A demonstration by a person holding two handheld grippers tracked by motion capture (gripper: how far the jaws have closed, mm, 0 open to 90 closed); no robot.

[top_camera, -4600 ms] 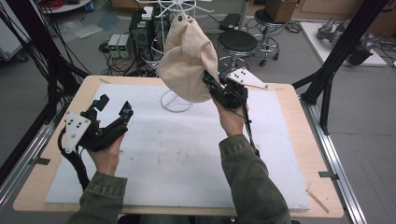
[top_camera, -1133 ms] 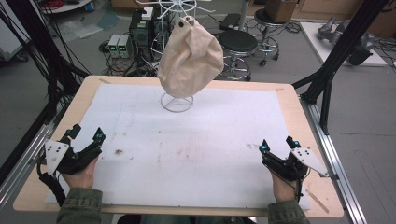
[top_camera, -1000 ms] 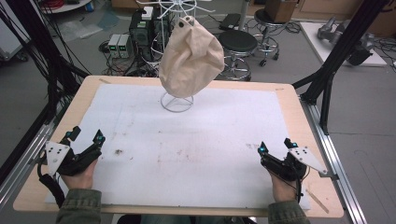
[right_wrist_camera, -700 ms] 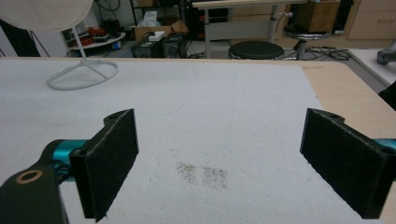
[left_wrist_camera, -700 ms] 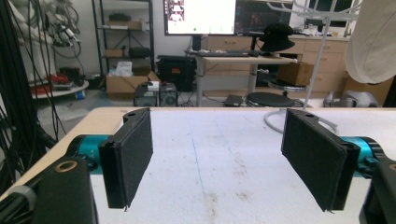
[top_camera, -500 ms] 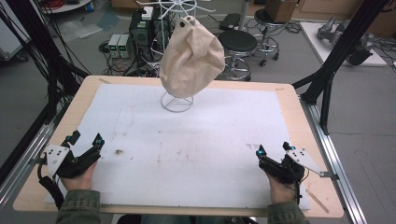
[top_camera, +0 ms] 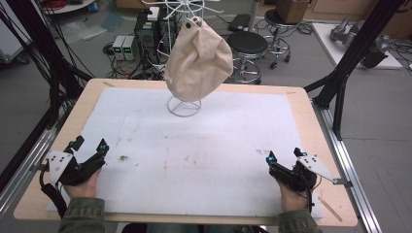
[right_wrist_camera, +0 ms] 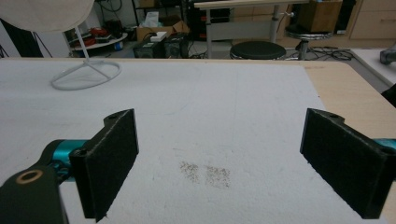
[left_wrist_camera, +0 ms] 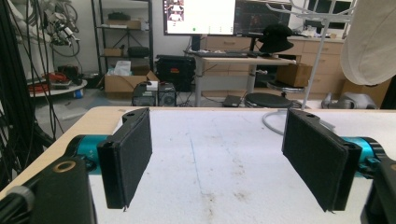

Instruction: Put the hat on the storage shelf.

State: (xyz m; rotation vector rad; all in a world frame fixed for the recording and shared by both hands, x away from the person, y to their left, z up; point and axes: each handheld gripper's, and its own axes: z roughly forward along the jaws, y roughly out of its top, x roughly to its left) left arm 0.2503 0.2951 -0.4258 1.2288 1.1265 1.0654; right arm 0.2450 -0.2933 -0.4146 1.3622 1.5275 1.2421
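A beige cloth cap [top_camera: 198, 60] hangs on a white wire stand [top_camera: 184, 106] at the back middle of the table; its edge shows as the cap [left_wrist_camera: 371, 42] and the cap [right_wrist_camera: 44, 13] in both gripper views. My left gripper [top_camera: 89, 144] rests at the front left of the white mat, jaws wide apart with nothing between them, as the left gripper [left_wrist_camera: 217, 163] shows. My right gripper [top_camera: 284, 155] rests at the front right, also open and empty, seen as the right gripper [right_wrist_camera: 236, 161]. Both sit far from the cap.
A white mat [top_camera: 204, 145] with brown stains covers the wooden table [top_camera: 316, 131]. Black frame posts [top_camera: 354, 53] flank both sides. Behind the table stand stools [top_camera: 248, 46], electronics boxes and cables on the floor.
Both hands drew back from the cap and stand to the front corners of the table. In the last second they slid slightly nearer the front edge; the cap stays hanging on the stand.
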